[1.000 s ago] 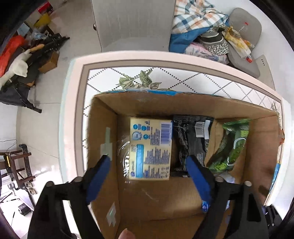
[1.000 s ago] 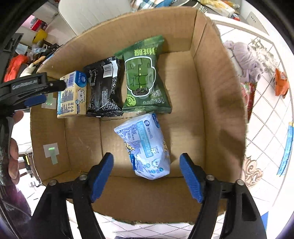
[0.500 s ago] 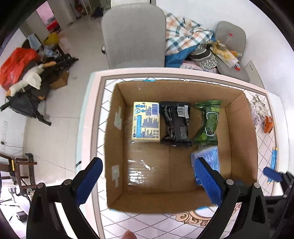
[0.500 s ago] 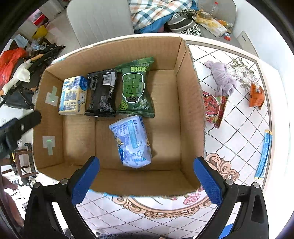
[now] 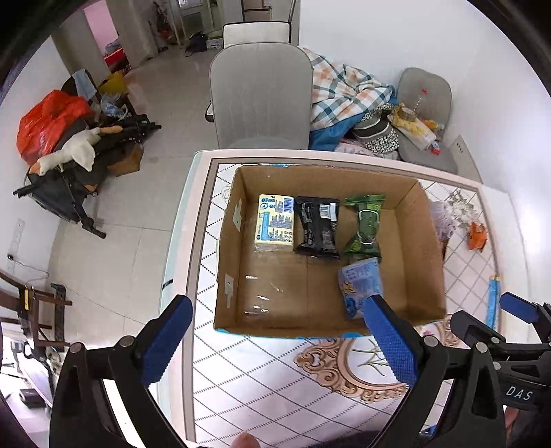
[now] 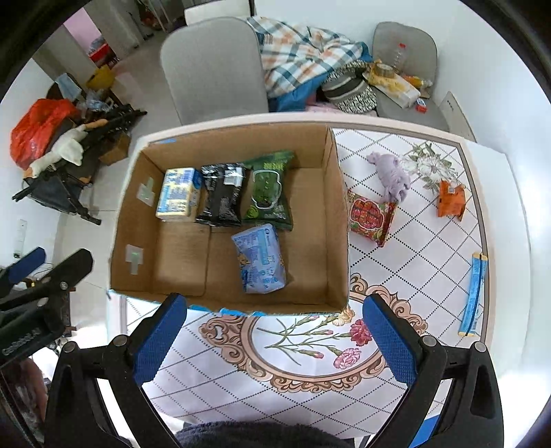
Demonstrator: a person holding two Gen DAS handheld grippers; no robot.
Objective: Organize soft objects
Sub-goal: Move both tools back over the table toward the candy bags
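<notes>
Both grippers, left [image 5: 275, 339] & right [image 6: 272, 336], hanging wide open w/ nothing held, just short of the cardboard box [image 6: 335, 220]; blue pack [image 6: 260, 263] lying inside it.

A lived-in home is shown, most likely a dining area. A table [image 6: 430, 241] covered by a floral, diamond-patterned cloth is flanked by grey upholstered chairs [image 5: 261, 96]. A plaid blanket [image 6: 299, 51] and clothes are heaped on a seat, a red plastic bag [image 5: 48, 120] and clutter are piled on the tiled floor [image 5: 113, 248], and a doorway [image 5: 103, 31] to further rooms is seen.
</notes>
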